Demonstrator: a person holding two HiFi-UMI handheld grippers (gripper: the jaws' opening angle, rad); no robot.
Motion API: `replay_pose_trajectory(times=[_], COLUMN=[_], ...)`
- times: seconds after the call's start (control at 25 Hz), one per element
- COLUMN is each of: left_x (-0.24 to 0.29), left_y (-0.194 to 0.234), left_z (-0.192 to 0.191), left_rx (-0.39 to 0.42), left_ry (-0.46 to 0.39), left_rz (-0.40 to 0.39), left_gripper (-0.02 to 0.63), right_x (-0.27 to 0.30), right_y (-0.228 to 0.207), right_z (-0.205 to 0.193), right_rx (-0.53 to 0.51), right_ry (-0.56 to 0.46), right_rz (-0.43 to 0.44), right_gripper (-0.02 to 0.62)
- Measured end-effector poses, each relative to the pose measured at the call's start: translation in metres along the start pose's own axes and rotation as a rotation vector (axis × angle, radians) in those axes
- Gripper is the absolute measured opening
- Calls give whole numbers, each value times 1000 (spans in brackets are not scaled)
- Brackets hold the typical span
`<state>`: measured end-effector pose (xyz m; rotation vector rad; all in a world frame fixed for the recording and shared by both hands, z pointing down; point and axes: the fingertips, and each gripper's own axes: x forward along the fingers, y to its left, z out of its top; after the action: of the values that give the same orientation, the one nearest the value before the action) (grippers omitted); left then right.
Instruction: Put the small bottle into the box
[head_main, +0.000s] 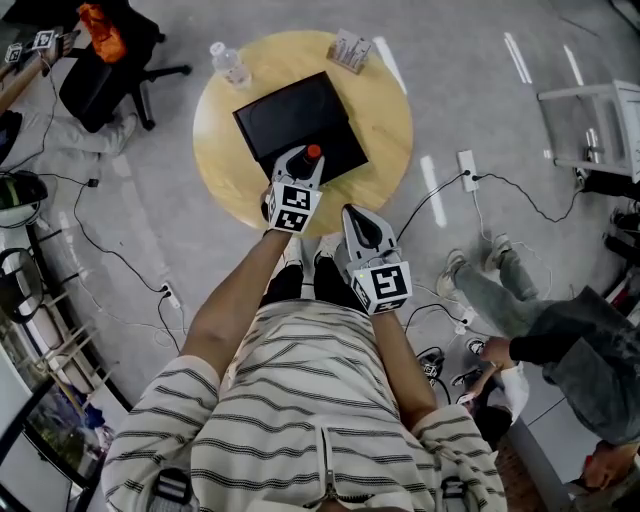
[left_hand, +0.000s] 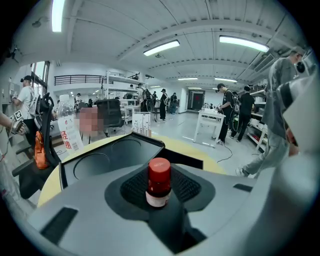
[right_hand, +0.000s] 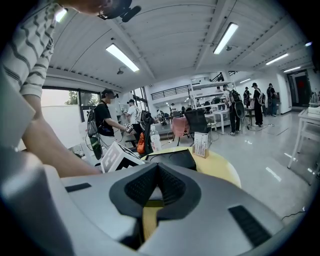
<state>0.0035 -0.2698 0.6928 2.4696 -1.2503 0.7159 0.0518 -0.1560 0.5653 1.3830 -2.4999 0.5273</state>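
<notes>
Left gripper view: the small red-capped bottle (left_hand: 159, 182) is clasped by fingers of the left gripper (left_hand: 160, 199) at the black rectangular box's (left_hand: 105, 162) near edge, not yet released; the right gripper (right_hand: 155, 192) is clenched empty.

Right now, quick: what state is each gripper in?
Left gripper: shut on the small bottle, which stands upright between its jaws with its red cap on top.
Right gripper: shut, nothing between its jaws.
</notes>
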Motion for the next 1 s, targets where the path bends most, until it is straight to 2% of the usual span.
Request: replay_pose_trajectory(times=[0.76,1.0], left_x=[-1,-3], left_y=[-7,-8], left_z=[-7,-5], left_rx=[18,11], left_ry=[16,15], left_rz=[-11,-1], left_gripper=[143,167], right_x=[-4,-7], right_y=[2,3], right_z=[-2,0], right_rx=[-2,-5], right_ry=[1,-7], right_rz=[-2,-6], right_gripper=[14,14])
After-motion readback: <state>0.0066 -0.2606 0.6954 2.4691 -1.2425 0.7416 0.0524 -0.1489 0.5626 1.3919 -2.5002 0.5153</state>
